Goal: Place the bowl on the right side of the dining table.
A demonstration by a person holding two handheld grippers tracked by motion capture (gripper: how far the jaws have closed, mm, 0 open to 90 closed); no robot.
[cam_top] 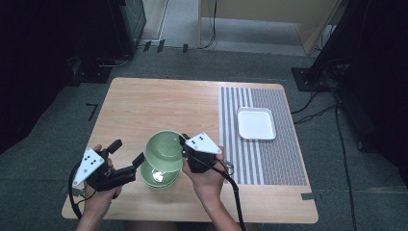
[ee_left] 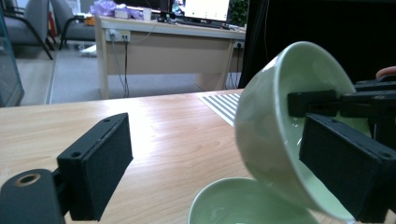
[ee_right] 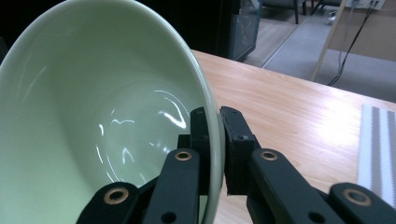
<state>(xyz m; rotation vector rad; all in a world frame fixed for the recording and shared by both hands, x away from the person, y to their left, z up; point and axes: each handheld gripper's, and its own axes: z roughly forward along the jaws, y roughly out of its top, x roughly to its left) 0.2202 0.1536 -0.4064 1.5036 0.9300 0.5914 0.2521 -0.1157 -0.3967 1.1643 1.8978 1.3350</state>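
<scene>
I see two pale green bowls [cam_top: 164, 147] of glossy glazed ceramic, a smooth light wood-grain table [cam_top: 144, 106], a ribbed striped mat [cam_top: 279, 159], and matt black plastic gripper jaws.

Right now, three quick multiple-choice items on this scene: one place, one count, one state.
1. Where is the white tray?
A. on the striped mat
B. on the bare wood
C. inside a bowl

2. How many green bowls?
A. one
B. two
C. three

3. What is the right tool doing?
A. hanging open
B. shut on nothing
C. shut on the upper bowl

Answers: 1 A, the tray lies on the mat. 2 B, the tilted upper bowl sits over the lower bowl. 3 C, its jaws pinch that bowl's rim.
</scene>
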